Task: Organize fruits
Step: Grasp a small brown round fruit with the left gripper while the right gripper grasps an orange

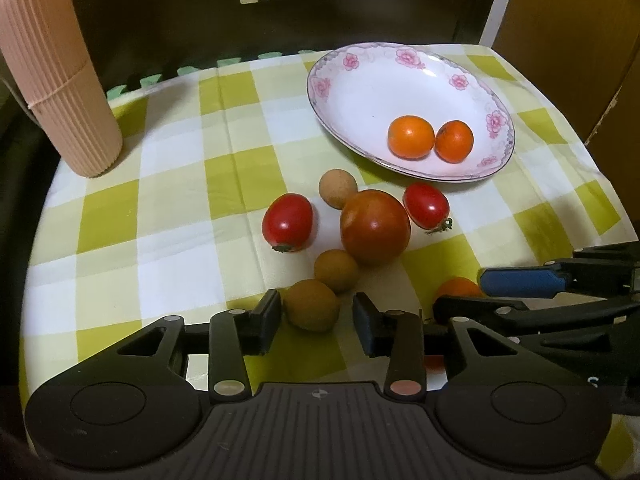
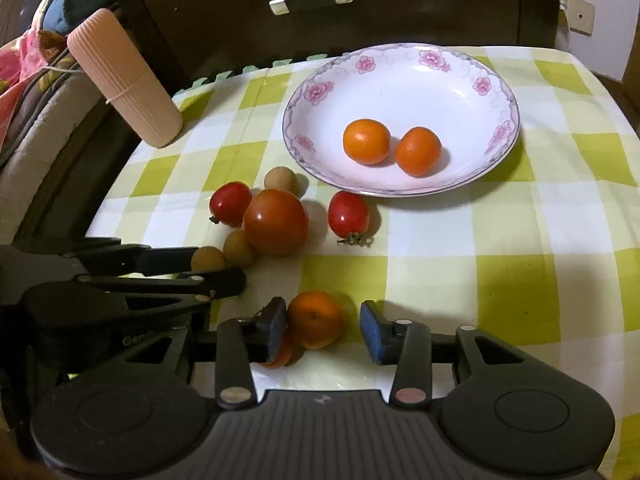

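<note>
Two hand-held grippers hovered over fruit on a checked tabletop (image 1: 168, 168).
Left hand-held gripper (image 1: 316, 314) open around a longan (image 1: 312, 305); right hand-held gripper (image 2: 324, 322) open around an orange (image 2: 316, 319).

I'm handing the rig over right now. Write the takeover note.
Left gripper: open around a brown fruit, not clamped.
Right gripper: open, orange fruit between the jaws, touching the left pad.
Done: two orange fruits in the plate.
Left on the cloth: three tomatoes, three brown fruits, the orange fruit; another may sit behind the right gripper's left finger.
</note>
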A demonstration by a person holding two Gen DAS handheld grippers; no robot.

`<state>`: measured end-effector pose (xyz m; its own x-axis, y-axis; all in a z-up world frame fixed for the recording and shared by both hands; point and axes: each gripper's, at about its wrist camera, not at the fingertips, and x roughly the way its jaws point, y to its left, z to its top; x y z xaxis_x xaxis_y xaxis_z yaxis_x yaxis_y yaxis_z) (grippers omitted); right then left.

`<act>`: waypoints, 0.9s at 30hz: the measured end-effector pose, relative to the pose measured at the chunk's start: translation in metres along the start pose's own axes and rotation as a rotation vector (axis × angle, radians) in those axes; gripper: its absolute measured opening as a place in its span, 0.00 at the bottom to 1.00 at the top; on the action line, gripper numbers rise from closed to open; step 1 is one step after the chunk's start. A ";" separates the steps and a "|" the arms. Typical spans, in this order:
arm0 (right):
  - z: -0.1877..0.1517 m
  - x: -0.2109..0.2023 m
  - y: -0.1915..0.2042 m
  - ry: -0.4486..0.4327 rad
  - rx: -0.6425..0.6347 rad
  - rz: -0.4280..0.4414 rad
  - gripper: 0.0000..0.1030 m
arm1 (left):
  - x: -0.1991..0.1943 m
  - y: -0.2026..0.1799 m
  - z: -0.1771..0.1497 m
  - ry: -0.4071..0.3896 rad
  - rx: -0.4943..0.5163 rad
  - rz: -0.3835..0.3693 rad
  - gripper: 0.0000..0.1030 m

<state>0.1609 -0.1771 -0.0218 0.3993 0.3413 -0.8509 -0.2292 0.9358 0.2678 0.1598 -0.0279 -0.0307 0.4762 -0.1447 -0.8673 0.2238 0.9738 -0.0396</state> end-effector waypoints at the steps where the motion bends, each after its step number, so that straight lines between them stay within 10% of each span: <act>1: -0.001 0.000 0.000 -0.002 0.000 -0.002 0.38 | 0.000 0.000 0.000 0.001 -0.003 -0.002 0.46; 27: -0.001 -0.008 -0.007 -0.013 0.028 -0.004 0.30 | -0.003 -0.005 -0.002 0.020 0.042 0.001 0.40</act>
<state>0.1582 -0.1865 -0.0169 0.4119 0.3385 -0.8460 -0.2028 0.9392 0.2770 0.1559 -0.0321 -0.0287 0.4594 -0.1393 -0.8772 0.2591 0.9657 -0.0177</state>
